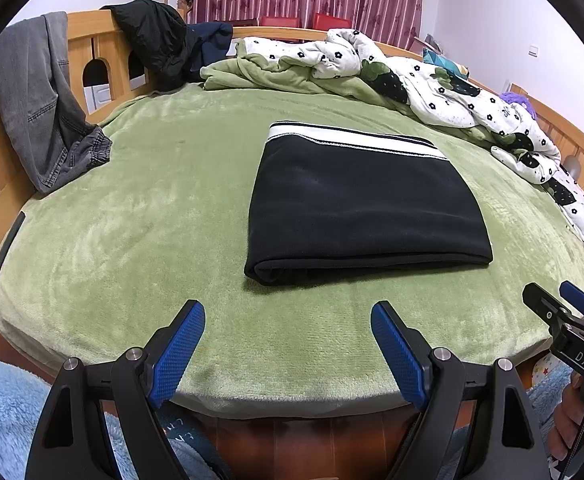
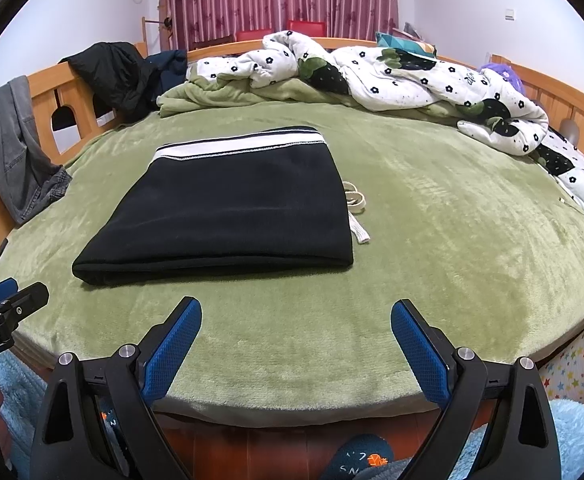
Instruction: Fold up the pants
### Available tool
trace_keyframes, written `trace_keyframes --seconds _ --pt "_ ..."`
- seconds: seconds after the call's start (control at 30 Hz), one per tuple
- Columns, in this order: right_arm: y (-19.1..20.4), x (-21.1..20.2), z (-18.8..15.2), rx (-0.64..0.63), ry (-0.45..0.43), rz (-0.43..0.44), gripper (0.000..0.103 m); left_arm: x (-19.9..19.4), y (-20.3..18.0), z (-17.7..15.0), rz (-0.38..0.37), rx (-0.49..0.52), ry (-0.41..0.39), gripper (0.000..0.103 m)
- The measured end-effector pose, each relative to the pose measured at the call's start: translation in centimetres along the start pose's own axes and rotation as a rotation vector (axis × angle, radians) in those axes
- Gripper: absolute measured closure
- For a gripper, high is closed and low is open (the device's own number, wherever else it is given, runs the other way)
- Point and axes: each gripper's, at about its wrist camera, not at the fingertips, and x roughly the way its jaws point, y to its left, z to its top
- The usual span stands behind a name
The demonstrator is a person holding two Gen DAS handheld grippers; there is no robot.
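Both tools, left (image 1: 288, 334) and right (image 2: 296, 334), spread wide, holding nothing, at my near edge of the green plush bed (image 1: 140, 216). Black fleece pants with white-striped waistband (image 1: 356, 200): mid-bed, folded into a rectangle. Folding looks finished; white drawstring (image 2: 356, 208) beside them wants tucking.

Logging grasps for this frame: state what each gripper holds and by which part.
Nothing is held. The left gripper and right gripper are both open over the bed's near edge, short of the folded black pants.
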Motion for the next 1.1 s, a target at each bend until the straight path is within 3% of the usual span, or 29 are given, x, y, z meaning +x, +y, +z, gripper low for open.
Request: trace_keyframes --seconds 1.1 --pt "-0.31 -0.07 0.07 0.003 -0.003 -0.001 0.008 -0.17 -0.22 -0.04 0.001 0.001 -0.004 0.019"
